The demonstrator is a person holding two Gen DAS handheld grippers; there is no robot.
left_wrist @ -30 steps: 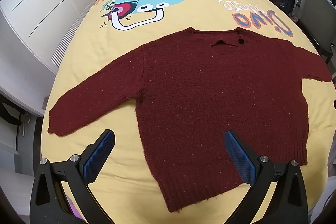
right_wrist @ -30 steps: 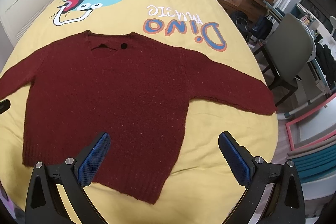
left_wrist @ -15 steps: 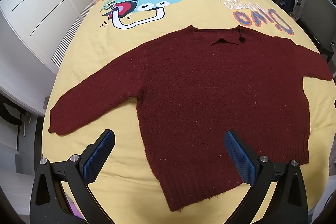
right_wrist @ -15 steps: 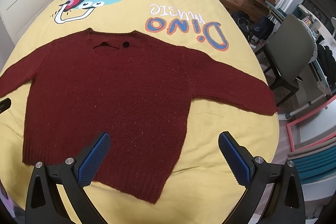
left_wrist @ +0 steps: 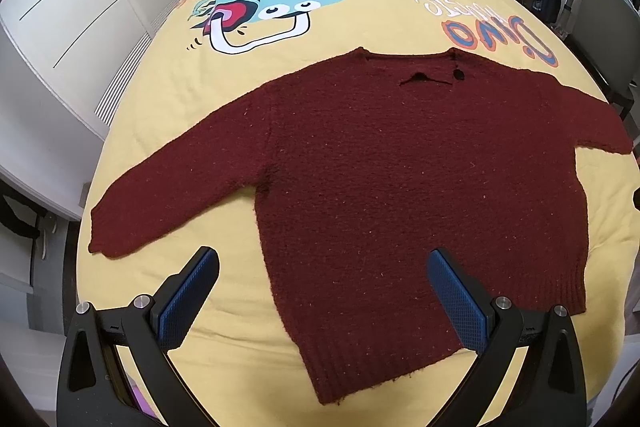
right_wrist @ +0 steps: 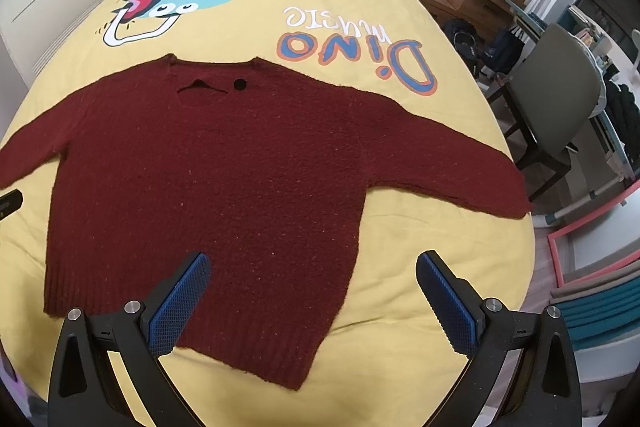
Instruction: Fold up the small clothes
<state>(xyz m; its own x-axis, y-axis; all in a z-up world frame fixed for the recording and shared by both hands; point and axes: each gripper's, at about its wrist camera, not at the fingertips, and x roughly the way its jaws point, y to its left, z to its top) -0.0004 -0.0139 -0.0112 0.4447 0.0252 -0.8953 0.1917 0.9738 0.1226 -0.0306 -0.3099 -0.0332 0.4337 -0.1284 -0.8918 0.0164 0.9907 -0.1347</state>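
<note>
Flat on the yellow bed cover lies the dark red sweater, sleeves spread out. Both the left gripper and right gripper hover above its hem, blue-padded fingers spread wide, holding nothing.

Both grippers: black angular frames, silver screws, blue textured fingers.

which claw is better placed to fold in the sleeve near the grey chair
Right. The right claw is open, and that sleeve lies fully in its view; in the left claw view only the sleeve's tip reaches the frame edge.
</note>
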